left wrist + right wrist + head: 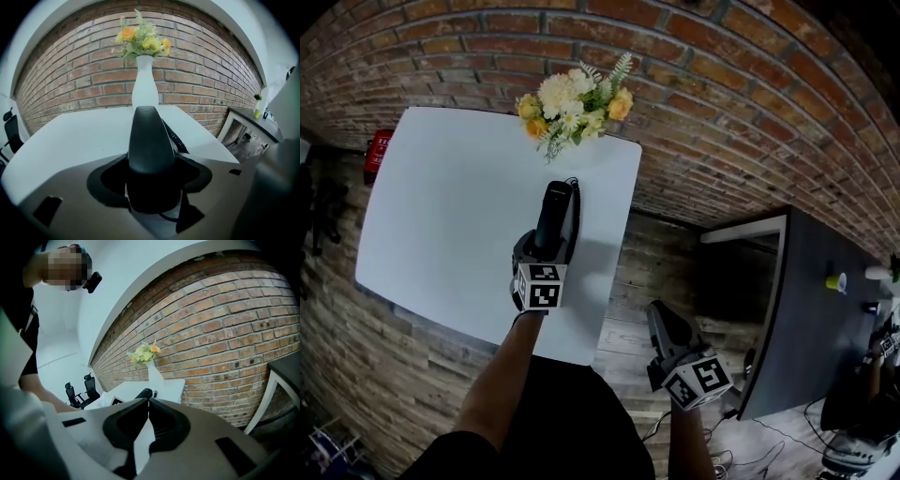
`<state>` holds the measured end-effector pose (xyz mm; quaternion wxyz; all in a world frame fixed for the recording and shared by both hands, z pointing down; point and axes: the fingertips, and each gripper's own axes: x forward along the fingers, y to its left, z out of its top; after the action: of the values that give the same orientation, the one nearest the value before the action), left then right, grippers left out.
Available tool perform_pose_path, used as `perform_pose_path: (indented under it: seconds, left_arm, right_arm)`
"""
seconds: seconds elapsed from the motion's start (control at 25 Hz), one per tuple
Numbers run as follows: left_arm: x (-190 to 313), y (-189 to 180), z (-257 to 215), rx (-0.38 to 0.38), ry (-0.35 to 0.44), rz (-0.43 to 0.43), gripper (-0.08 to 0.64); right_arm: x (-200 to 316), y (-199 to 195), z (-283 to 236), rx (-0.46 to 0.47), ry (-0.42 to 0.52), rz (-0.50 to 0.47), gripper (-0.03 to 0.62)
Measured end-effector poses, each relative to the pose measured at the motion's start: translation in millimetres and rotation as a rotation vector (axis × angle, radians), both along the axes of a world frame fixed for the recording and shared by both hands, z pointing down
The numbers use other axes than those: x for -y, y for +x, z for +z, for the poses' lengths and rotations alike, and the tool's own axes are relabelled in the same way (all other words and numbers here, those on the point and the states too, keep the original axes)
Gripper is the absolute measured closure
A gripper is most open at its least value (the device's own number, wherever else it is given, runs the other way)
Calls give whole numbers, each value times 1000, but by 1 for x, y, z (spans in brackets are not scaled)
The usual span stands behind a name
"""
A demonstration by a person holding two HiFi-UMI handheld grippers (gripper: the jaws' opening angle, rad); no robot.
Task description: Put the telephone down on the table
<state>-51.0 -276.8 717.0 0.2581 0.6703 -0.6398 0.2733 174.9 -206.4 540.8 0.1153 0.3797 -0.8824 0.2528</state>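
A black telephone handset (pixel 553 217) sits between the jaws of my left gripper (pixel 546 242), which is shut on it over the right part of the white table (pixel 441 206). In the left gripper view the handset (pixel 149 145) points away from me toward the white vase (pixel 144 89), and its coiled cord (pixel 176 139) trails down to the right. Whether the handset touches the tabletop (pixel 75 131) is unclear. My right gripper (pixel 661 323) hangs off the table's right edge above the wooden floor. Its jaws (pixel 149 401) meet with nothing between them.
A vase of yellow and white flowers (pixel 577 105) stands at the table's far edge, against the brick wall. A red object (pixel 378 155) lies beyond the table's left edge. A dark desk (pixel 825 309) stands to the right. Office chairs (pixel 79 392) are further off.
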Motion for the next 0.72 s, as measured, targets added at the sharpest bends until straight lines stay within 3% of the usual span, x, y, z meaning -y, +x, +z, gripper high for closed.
perform_pose_path:
  seconds: [0.44,0.72]
  left_arm:
    - [-23,-5,-9,-15,-7,0,216]
    - [-81,-4,-57,-32,48,6,223]
  right_arm:
    - [-30,21,-19,-2,41,11,569]
    - [-57,15,-35,38,95,-50,569]
